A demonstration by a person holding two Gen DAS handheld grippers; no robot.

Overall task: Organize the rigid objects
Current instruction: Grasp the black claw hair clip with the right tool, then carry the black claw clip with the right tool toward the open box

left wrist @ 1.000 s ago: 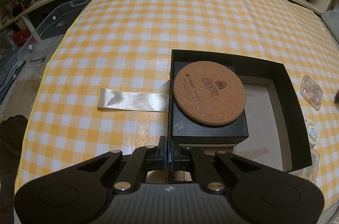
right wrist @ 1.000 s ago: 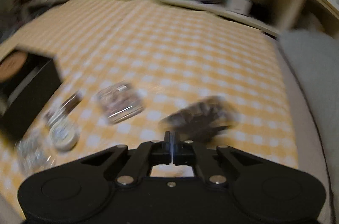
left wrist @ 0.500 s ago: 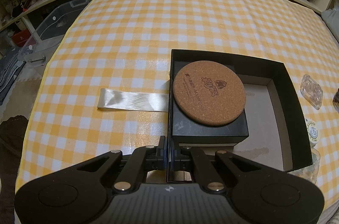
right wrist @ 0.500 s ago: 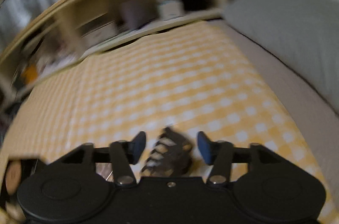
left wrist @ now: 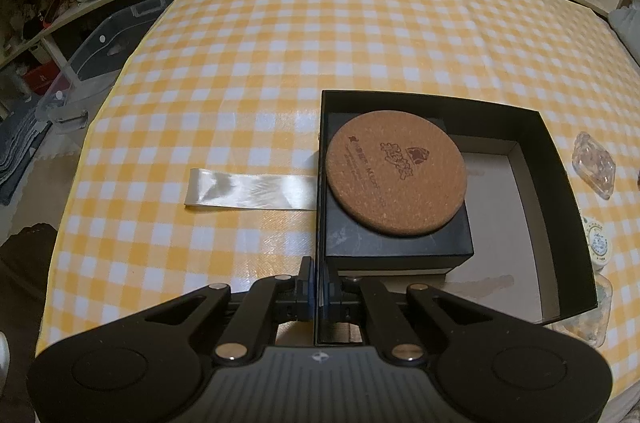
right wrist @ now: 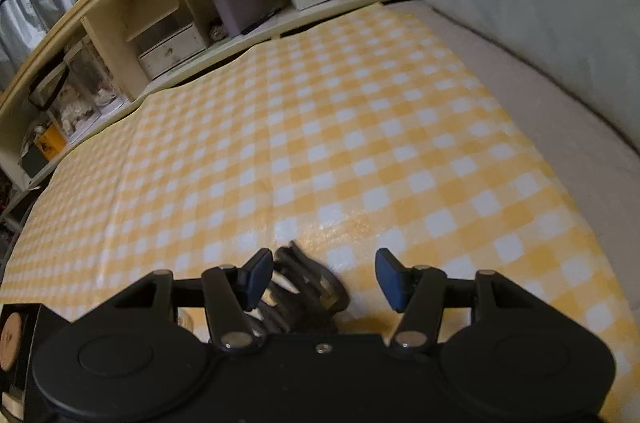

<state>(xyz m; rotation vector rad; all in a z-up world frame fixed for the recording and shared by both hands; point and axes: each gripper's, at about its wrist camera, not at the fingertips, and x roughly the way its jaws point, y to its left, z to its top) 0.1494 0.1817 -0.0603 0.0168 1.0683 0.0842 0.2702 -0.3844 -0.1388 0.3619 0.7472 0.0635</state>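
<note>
Dark clip (right wrist: 304, 287) low at 6 o'clock in right wrist view, on checked cloth (right wrist: 320, 143), between pads of right claw (right wrist: 325, 269); jaws just opened, pressing nothing. Sits toward the 9 o'clock pad: shift that way, centre, then close across the body, not the teeth. Left claw (left wrist: 319, 287) clamped on black box (left wrist: 560, 207) wall at 6 o'clock; hold steady. Clip's near half hidden behind claw body; shape blurred.
</note>
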